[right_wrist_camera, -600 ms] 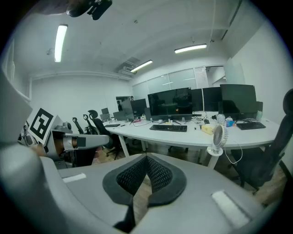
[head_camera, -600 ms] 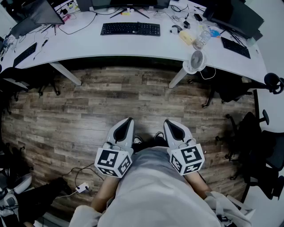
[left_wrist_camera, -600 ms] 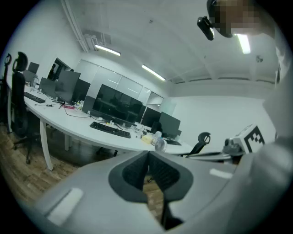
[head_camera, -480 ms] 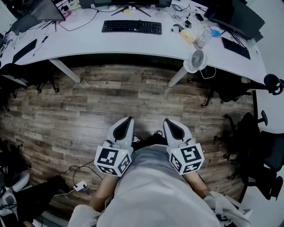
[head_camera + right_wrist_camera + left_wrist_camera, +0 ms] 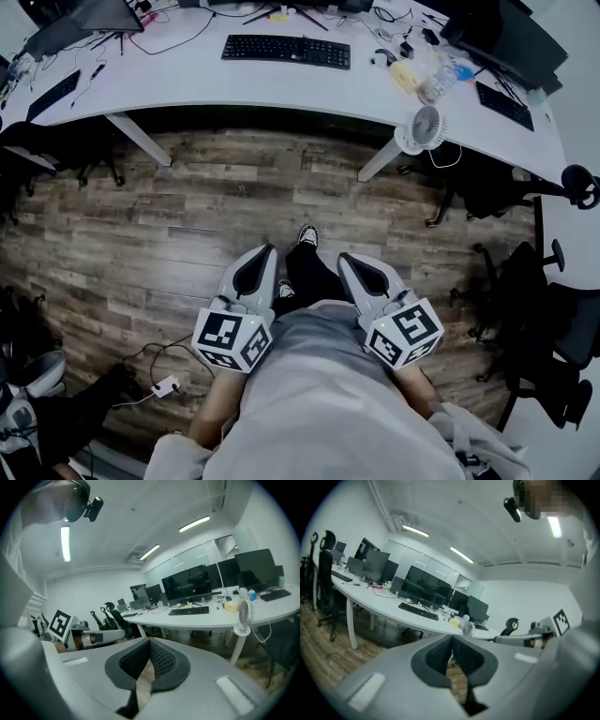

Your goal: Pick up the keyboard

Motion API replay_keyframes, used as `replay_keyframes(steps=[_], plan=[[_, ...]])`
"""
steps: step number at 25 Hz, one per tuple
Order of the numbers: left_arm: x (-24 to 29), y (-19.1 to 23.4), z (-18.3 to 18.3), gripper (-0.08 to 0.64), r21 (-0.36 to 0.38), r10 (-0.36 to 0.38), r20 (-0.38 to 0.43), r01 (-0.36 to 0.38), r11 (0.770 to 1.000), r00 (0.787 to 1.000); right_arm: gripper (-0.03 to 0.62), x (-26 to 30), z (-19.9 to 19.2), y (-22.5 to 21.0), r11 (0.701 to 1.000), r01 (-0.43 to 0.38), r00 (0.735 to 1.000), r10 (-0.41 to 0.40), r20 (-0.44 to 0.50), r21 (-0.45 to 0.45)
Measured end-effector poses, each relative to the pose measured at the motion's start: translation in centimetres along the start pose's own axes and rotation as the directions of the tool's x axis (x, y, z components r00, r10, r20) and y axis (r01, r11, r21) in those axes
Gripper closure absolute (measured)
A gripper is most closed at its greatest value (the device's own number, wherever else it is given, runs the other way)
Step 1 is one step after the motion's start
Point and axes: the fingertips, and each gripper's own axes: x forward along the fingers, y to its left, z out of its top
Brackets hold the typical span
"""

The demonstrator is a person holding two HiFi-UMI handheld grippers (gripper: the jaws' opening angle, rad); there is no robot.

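1. The keyboard point(image 5: 286, 51) is plain black and the desk point(image 5: 234, 89) is white.
2. The floor point(image 5: 187, 216) is wood planks in mixed brown and grey, kinda weathered-looking.
3. The left gripper point(image 5: 266, 253) and right gripper point(image 5: 346, 260) are both light grey shells, with black-and-white square markers on their cubes.
4. Their pads point(image 5: 439, 657) are dark grey with a fine mesh pattern.
5. The little fan point(image 5: 424, 127) is white and the office chairs point(image 5: 553, 328) are black.

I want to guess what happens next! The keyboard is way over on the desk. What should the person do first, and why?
Probably walk forward toward the white desk. The black keyboard lies on it, across the wood floor, while the left tool and right tool sit close to the person's body, both shut and empty. Neither looks able to reach it from here.
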Motion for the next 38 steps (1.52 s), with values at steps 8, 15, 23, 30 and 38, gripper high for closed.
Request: replay_keyframes(steps=[8, 15, 23, 30, 38], plan=[[2.9, 3.1, 1.3, 0.560, 0.015, 0.046, -0.022, -0.045, 0.999, 0.999, 0.597, 4.8, 1.5, -1.0, 0.996, -0.085, 0.996, 0.085, -0.014, -0.036], [8.0, 6.5, 4.2, 0.560, 0.018, 0.068, -0.040, -0.068, 0.998, 0.997, 0.597, 10.3, 3.4, -7.2, 0.999, 0.006, 0.998, -0.002, -0.067, 0.053], [14.6, 8.3, 8.2, 0.560, 0.030, 0.050, -0.075, -0.048, 0.998, 0.996, 0.595, 14.9, 7.7, -12.6, 0.994, 0.028, 0.999, -0.024, -0.039, 0.102], [20.4, 9.0, 10.5, 0.560, 0.046, 0.015, -0.109, -0.010, 0.999, 0.994, 0.595, 17.8, 11.4, -17.6, 0.991, 0.053, 0.998, -0.056, 0.021, 0.125], [26.3, 10.0, 12.2, 0.560, 0.055, 0.016, -0.120, -0.009, 0.998, 0.993, 0.595, 20.9, 12.6, -22.0, 0.990, 0.039, 0.999, -0.040, 0.003, 0.136]])
